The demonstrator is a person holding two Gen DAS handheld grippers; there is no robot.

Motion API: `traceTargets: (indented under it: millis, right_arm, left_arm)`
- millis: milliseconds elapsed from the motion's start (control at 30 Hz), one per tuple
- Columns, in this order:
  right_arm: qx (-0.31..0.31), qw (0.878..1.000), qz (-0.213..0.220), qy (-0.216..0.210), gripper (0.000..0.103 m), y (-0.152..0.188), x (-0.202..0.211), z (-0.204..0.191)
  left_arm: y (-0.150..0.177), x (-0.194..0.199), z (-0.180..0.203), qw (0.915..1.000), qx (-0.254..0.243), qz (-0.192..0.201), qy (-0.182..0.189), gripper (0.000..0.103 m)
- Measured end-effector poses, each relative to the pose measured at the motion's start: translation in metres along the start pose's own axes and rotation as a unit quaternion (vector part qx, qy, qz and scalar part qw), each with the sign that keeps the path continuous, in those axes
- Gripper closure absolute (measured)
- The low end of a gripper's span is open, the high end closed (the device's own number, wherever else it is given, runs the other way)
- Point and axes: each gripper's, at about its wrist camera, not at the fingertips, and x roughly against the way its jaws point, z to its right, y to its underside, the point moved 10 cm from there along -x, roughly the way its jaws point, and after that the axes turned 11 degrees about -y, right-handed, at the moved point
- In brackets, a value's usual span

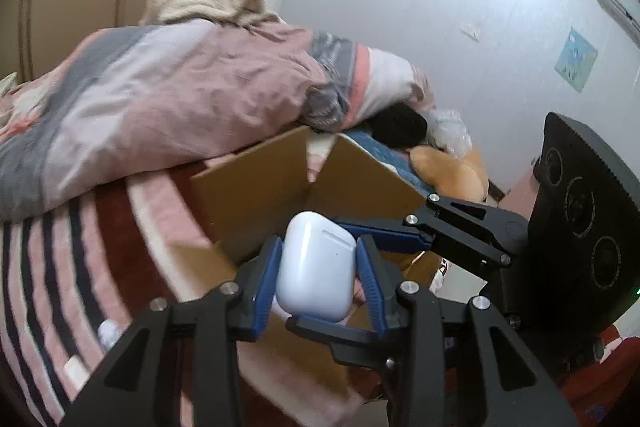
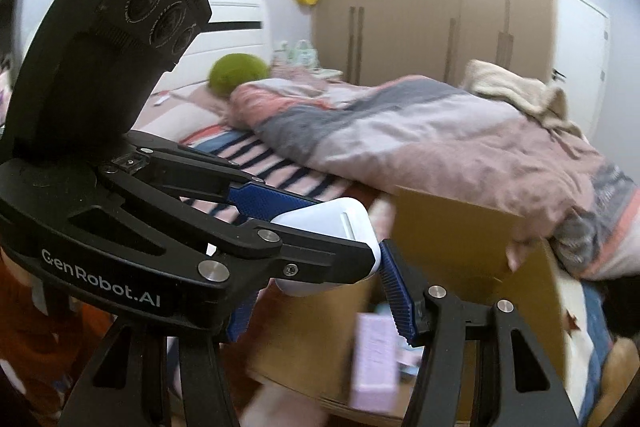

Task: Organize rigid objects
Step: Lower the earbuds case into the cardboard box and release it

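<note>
My left gripper (image 1: 316,267) is shut on a white earbuds case (image 1: 316,267) and holds it above the open cardboard box (image 1: 256,195) on the bed. The case also shows in the right wrist view (image 2: 340,223), between the left gripper's blue pads. My right gripper (image 2: 320,311) is open and empty, right under the left gripper, over the box (image 2: 452,239). In the left wrist view the right gripper (image 1: 384,279) crosses just behind the case. A pink box (image 2: 374,363) lies inside the cardboard box.
A pink and grey duvet (image 1: 168,99) is heaped behind the box on the striped bed sheet (image 1: 60,267). A green plush ball (image 2: 238,75) lies at the bed's head. A brown plush toy (image 1: 448,171) lies right of the box. A wardrobe (image 2: 432,11) stands behind.
</note>
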Motion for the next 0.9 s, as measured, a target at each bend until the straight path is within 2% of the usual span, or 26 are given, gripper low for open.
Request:
traceTargets:
  millis: [133,333,400,467,500,533,700,900]
  right_arm:
    - [-0.02,1.0,-0.009,0.016,0.051,0.018,0.011,0.043]
    - [-0.039,0.999,-0.02,0.027,0.05,0.029,0.01,0.085]
    - [-0.032,0.999,-0.021,0.034,0.05,0.029,0.011,0.088]
    - [-0.022,0.998,-0.025,0.046,0.044,0.029,0.007,0.089]
    - [-0.022,0.998,-0.025,0.051,0.036,0.028,0.006,0.089]
    - [-0.026,0.998,-0.023,0.052,0.031,0.027,0.006,0.089]
    - [-0.034,0.999,-0.023,0.033,0.031,0.02,0.004,0.07]
    - [-0.008,1.0,-0.013,0.019,0.031,-0.003,-0.008,0.015]
  left_arm:
    - [-0.012,-0.04,0.024,0.9994,-0.017,-0.03,0.007,0.067]
    - [-0.022,-0.068,0.035,0.9985,-0.024,-0.049,-0.003,0.066]
    - [-0.025,-0.068,0.034,0.9985,-0.026,-0.048,-0.002,0.058]
    - [-0.026,-0.065,0.031,0.9988,-0.025,-0.04,-0.01,0.039]
    - [-0.025,-0.06,0.027,0.9989,-0.025,-0.035,-0.018,0.038]
    - [-0.023,-0.055,0.023,0.9989,-0.024,-0.033,-0.022,0.037]
    - [-0.015,-0.019,-0.011,0.9987,-0.001,-0.008,-0.05,0.035]
    - [0.012,0.042,-0.076,0.9933,0.045,0.03,-0.102,0.03]
